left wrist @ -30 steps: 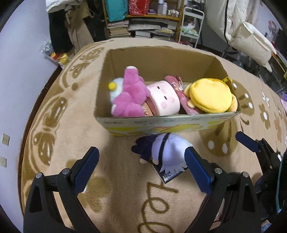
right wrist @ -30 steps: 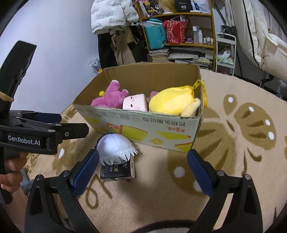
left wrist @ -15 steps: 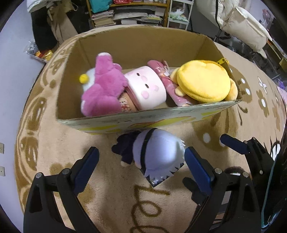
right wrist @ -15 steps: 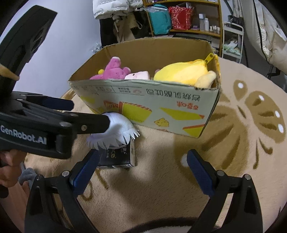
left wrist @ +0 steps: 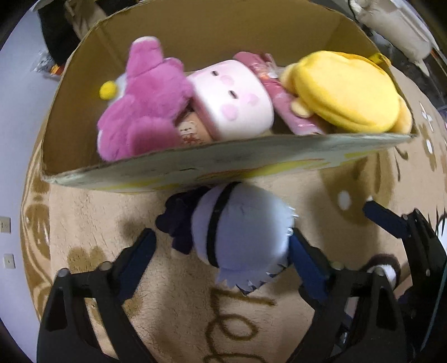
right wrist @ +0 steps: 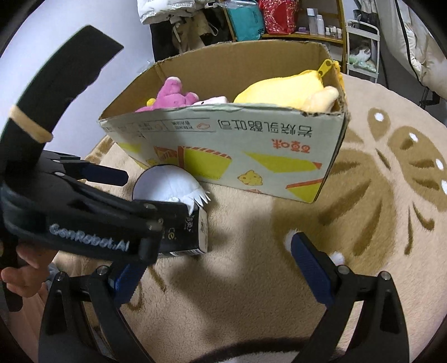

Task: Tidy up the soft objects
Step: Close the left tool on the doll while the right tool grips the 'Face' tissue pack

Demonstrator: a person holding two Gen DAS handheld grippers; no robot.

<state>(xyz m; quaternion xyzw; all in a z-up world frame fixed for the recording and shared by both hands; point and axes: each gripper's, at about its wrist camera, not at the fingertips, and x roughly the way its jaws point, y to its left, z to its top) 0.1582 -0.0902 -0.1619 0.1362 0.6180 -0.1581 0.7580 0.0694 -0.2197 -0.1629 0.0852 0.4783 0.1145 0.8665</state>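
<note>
A white-haired plush doll (left wrist: 240, 231) with a dark body lies on the rug against the front wall of the cardboard box (left wrist: 195, 167). It also shows in the right wrist view (right wrist: 167, 184), with a black tag card (right wrist: 190, 237) by it. My left gripper (left wrist: 223, 251) is open, its fingers on either side of the doll's head. The box holds a magenta plush (left wrist: 145, 103), a pink-white block plush (left wrist: 232, 97), a pink packet (left wrist: 285, 103) and a yellow plush (left wrist: 343, 92). My right gripper (right wrist: 220, 259) is open and empty over the rug, right of the left gripper.
A beige rug (right wrist: 377, 195) with brown patterns covers the floor. The box front (right wrist: 237, 156) stands just beyond the doll. Shelves with bags and books (right wrist: 268, 19) and hanging clothes are at the back. A white wall (left wrist: 11, 139) is at the left.
My left gripper has moved forward and down, so the doll's head now lies between its open fingers. My right gripper has come closer to the box.
</note>
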